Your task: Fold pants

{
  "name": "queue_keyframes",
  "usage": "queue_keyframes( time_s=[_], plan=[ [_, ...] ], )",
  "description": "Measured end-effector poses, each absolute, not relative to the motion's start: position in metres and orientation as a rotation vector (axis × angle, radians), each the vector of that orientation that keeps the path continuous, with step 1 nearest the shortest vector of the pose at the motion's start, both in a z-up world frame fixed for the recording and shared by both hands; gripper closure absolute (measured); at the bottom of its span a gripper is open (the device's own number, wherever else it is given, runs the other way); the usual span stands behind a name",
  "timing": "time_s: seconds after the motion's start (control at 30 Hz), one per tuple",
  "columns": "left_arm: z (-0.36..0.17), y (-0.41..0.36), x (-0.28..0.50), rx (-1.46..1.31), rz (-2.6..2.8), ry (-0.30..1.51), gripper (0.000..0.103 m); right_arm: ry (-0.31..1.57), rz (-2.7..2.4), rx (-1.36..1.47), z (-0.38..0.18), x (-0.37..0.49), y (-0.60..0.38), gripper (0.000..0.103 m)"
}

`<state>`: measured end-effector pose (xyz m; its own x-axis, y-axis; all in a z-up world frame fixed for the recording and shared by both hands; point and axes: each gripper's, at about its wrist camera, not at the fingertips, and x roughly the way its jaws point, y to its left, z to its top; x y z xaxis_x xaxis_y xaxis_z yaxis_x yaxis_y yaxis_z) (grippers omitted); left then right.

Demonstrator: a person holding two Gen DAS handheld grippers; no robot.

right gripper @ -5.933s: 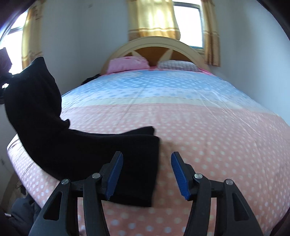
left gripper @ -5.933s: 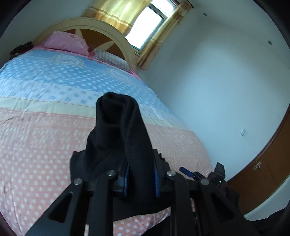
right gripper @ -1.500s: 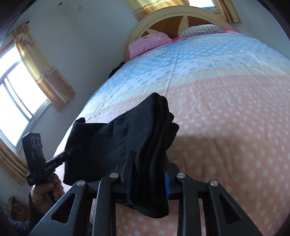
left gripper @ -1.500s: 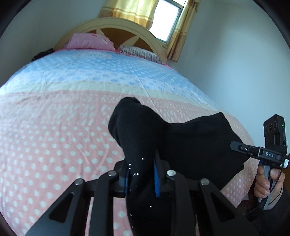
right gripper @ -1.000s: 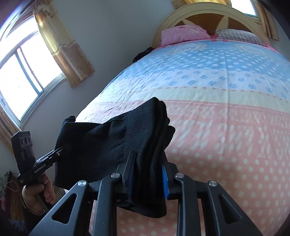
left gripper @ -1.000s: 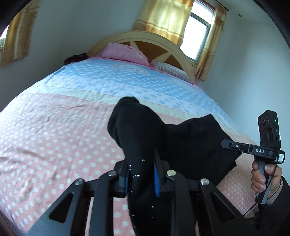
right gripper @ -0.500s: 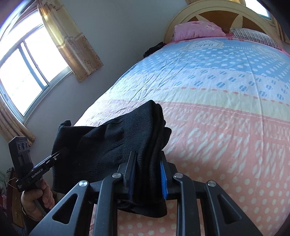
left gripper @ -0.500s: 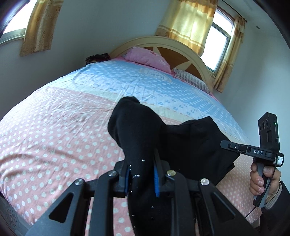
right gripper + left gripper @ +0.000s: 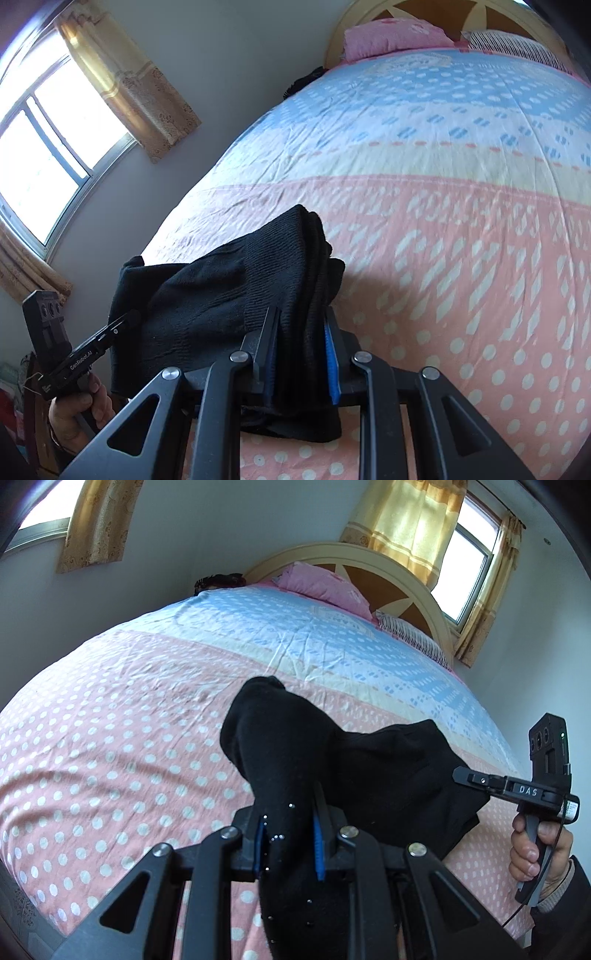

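Observation:
The black knit pants (image 9: 369, 768) hang folded between my two grippers, held up above the pink dotted bedspread (image 9: 110, 738). My left gripper (image 9: 288, 843) is shut on one bunched end of the pants. My right gripper (image 9: 301, 354) is shut on the other end, several layers thick (image 9: 229, 291). In the left wrist view the right gripper shows at the far right (image 9: 476, 777), its tip against the cloth. In the right wrist view the left gripper shows at the lower left (image 9: 129, 319), also at the cloth's edge.
The bed runs back to a pink pillow (image 9: 325, 585), a striped pillow (image 9: 413, 637) and an arched headboard (image 9: 410, 583). A dark item (image 9: 218, 580) lies at the bed's far left corner. Curtained windows (image 9: 55, 129) are in the walls.
Both grippers have kept their hold on the pants while swinging leftward across the bed's foot; more of the left wall and window now shows. Earlier the right gripper was open and empty.

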<state>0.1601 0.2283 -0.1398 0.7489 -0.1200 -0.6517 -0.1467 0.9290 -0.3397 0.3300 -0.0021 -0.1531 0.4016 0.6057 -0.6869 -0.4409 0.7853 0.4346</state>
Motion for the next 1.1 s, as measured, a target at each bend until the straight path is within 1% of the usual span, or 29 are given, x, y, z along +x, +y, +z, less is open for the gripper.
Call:
queue_keyframes(
  time_s=[0.1, 0.17, 0.2, 0.27, 0.3, 0.33, 0.37, 0.4, 0.43, 0.53, 0.57, 0.6, 0.63, 0.67, 0.7, 0.73, 0.8, 0.87, 0.93, 1.1],
  plan=[
    [-0.151, 0.230, 0.161, -0.395, 0.040, 0.759, 0.077, 0.975, 0.657, 0.250, -0.167, 0.336, -0.008, 0.080],
    [-0.158, 0.231, 0.161, -0.386, 0.065, 0.770, 0.071, 0.982, 0.654, 0.278, -0.175, 0.338, -0.012, 0.079],
    [-0.160, 0.231, 0.161, -0.382, 0.071, 0.772, 0.069, 0.985, 0.654, 0.288, -0.177, 0.338, -0.013, 0.076],
    [-0.163, 0.233, 0.159, -0.384, 0.084, 0.771, 0.060, 0.988, 0.640, 0.309, -0.183, 0.338, -0.018, 0.066],
    [-0.165, 0.234, 0.158, -0.379, 0.097, 0.769, 0.052, 0.989, 0.630, 0.326, -0.186, 0.339, -0.020, 0.056],
    [-0.167, 0.235, 0.154, -0.371, 0.108, 0.764, 0.044, 0.995, 0.625, 0.355, -0.190, 0.340, -0.024, 0.056],
    [-0.170, 0.237, 0.152, -0.369, 0.120, 0.759, 0.039, 0.994, 0.636, 0.400, -0.195, 0.341, -0.029, 0.056],
    [-0.173, 0.239, 0.150, -0.375, 0.127, 0.755, 0.033, 0.988, 0.642, 0.420, -0.196, 0.340, -0.032, 0.056],
    [-0.177, 0.242, 0.148, -0.392, 0.125, 0.755, 0.029, 0.982, 0.645, 0.429, -0.197, 0.339, -0.034, 0.056],
    [-0.183, 0.249, 0.142, -0.437, 0.103, 0.726, 0.028, 0.965, 0.625, 0.395, -0.192, 0.334, -0.033, 0.055],
    [-0.182, 0.249, 0.140, -0.431, 0.104, 0.723, 0.028, 0.953, 0.611, 0.387, -0.190, 0.330, -0.035, 0.053],
    [-0.181, 0.249, 0.138, -0.424, 0.110, 0.722, 0.027, 0.943, 0.599, 0.388, -0.189, 0.327, -0.038, 0.049],
    [-0.180, 0.249, 0.135, -0.416, 0.119, 0.721, 0.023, 0.932, 0.584, 0.401, -0.189, 0.324, -0.045, 0.045],
    [-0.179, 0.249, 0.132, -0.406, 0.133, 0.725, 0.021, 0.926, 0.574, 0.420, -0.189, 0.322, -0.051, 0.044],
    [-0.177, 0.251, 0.128, -0.399, 0.147, 0.727, 0.017, 0.917, 0.554, 0.438, -0.188, 0.320, -0.059, 0.044],
    [-0.175, 0.254, 0.123, -0.399, 0.165, 0.728, 0.010, 0.903, 0.503, 0.439, -0.186, 0.317, -0.068, 0.044],
    [-0.174, 0.259, 0.115, -0.404, 0.220, 0.741, 0.005, 0.874, 0.420, 0.460, -0.181, 0.310, -0.086, 0.043],
    [-0.166, 0.262, 0.103, -0.418, 0.255, 0.736, 0.005, 0.850, 0.370, 0.490, -0.172, 0.294, -0.100, 0.043],
    [-0.155, 0.261, 0.093, -0.399, 0.313, 0.723, 0.005, 0.809, 0.330, 0.456, -0.156, 0.272, -0.103, 0.041],
    [-0.102, 0.238, 0.069, -0.357, 0.322, 0.565, 0.005, 0.696, 0.291, 0.275, -0.105, 0.208, -0.082, 0.040]
  ],
)
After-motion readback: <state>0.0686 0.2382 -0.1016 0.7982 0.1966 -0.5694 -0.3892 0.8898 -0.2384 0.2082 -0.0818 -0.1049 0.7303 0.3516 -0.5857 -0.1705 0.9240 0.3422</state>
